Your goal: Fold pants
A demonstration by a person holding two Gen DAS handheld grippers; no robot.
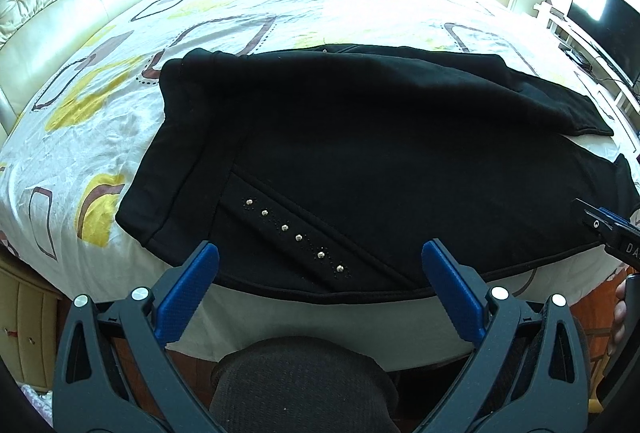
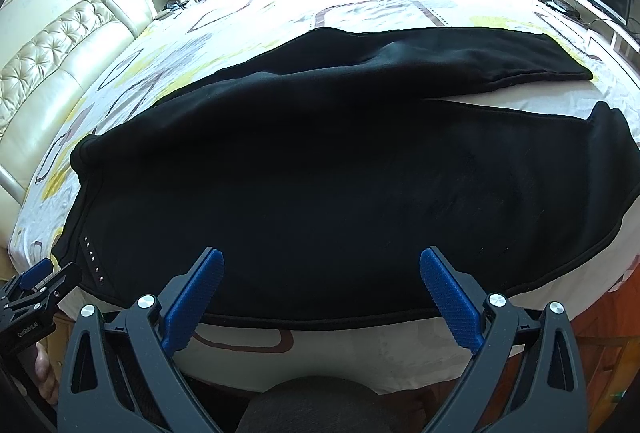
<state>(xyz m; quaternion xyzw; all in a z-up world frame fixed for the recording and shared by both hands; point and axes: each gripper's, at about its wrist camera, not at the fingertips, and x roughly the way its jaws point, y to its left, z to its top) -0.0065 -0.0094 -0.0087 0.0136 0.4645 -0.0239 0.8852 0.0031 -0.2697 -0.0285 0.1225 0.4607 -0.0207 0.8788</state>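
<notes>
The bed [image 1: 100, 121] fills a sunny room. Both tools, left tool [image 1: 320, 273] and right tool [image 2: 322, 279], are spread wide and hold nothing. The black pants [image 1: 360, 153] lie flat near the bed's edge, unfolded. I think grabbing that near edge comes next. Only the left view shows the shiny studs [image 1: 298, 237] well; the right shows both legs apart.

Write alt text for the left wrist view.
Black pants lie spread across a bed with a patterned sheet, a diagonal row of studs near the close edge. The open left gripper hovers at that edge, holding nothing; the right gripper shows at far right.
</notes>
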